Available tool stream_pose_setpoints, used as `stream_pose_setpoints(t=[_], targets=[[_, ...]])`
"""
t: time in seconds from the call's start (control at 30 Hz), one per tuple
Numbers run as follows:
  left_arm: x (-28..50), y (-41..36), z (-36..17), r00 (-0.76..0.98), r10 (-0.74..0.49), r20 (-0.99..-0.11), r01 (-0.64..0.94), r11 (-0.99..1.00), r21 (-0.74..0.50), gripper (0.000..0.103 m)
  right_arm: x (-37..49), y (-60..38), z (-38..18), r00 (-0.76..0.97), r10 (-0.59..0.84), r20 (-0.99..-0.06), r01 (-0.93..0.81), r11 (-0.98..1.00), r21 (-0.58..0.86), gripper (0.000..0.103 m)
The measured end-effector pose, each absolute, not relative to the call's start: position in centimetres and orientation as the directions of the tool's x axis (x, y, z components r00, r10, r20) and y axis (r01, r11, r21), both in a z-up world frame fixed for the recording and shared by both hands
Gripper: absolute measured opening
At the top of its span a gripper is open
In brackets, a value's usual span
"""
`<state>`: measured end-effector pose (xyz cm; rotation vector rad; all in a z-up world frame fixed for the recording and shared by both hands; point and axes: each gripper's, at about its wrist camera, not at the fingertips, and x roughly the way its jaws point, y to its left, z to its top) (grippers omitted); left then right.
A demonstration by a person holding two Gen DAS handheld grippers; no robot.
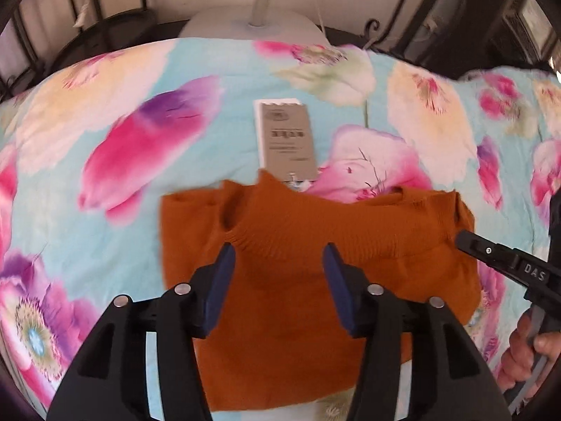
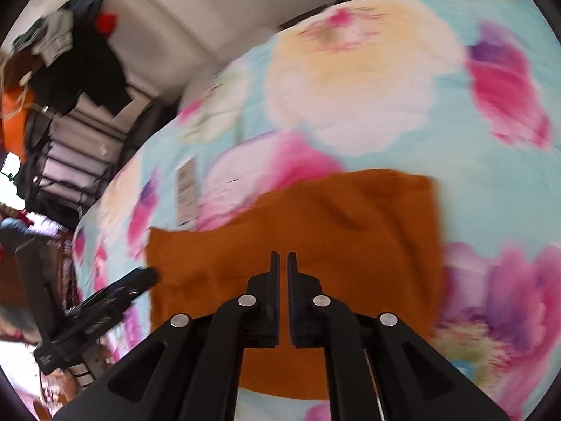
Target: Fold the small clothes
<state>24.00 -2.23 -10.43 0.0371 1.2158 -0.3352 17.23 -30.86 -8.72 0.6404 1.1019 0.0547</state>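
A small rust-orange knit sweater (image 1: 301,245) lies folded on a floral bedspread (image 1: 105,105), its ribbed collar toward the far side. My left gripper (image 1: 278,256) is open and empty, its fingers hovering over the collar area. My right gripper (image 2: 283,259) is shut with nothing between its fingers, just above the sweater (image 2: 315,224). The right gripper also shows at the sweater's right edge in the left wrist view (image 1: 470,240). The left gripper shows at the sweater's left edge in the right wrist view (image 2: 147,277).
A grey paper tag (image 1: 285,137) lies on the bedspread just beyond the sweater; it also shows in the right wrist view (image 2: 186,189). A white lamp base (image 1: 252,24) stands past the bed's far edge. Clothes hang on a rack (image 2: 70,52) at left.
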Motion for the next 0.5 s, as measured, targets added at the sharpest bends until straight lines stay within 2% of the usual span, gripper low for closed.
stream_pose_setpoints(t=[0.1,0.17,0.2,0.37,0.5], targets=[[25.3,-2.3,-13.1,0.288,-0.142,-0.947,0.252,0.965,-0.068,0.052,18.2,-30.0,-10.0,0.439,0.330,-0.836,0.241,0.852,0.464,0.006],[25.6,-1.4,-14.0,0.276,-0.119,-0.954,0.221,0.974,-0.057,0.054,18.5,-31.2,-11.6,0.412,0.300,-0.860,0.307,0.843,0.441,0.002],[25.9,-0.9,-14.4,0.276,-0.099,-0.956,0.206,0.978,-0.042,0.061,18.5,-32.1,-12.1,0.407,0.293,-0.865,0.340,0.830,0.442,0.000],[26.7,0.9,-14.1,0.264,-0.125,-0.956,0.164,0.983,-0.083,0.063,17.6,-35.3,-12.6,0.431,0.273,-0.860,0.462,0.752,0.471,0.000],[26.2,0.8,-12.6,0.296,-0.119,-0.948,0.159,0.985,-0.074,0.061,17.6,-34.1,-10.9,0.445,0.260,-0.857,0.429,0.778,0.459,0.006]])
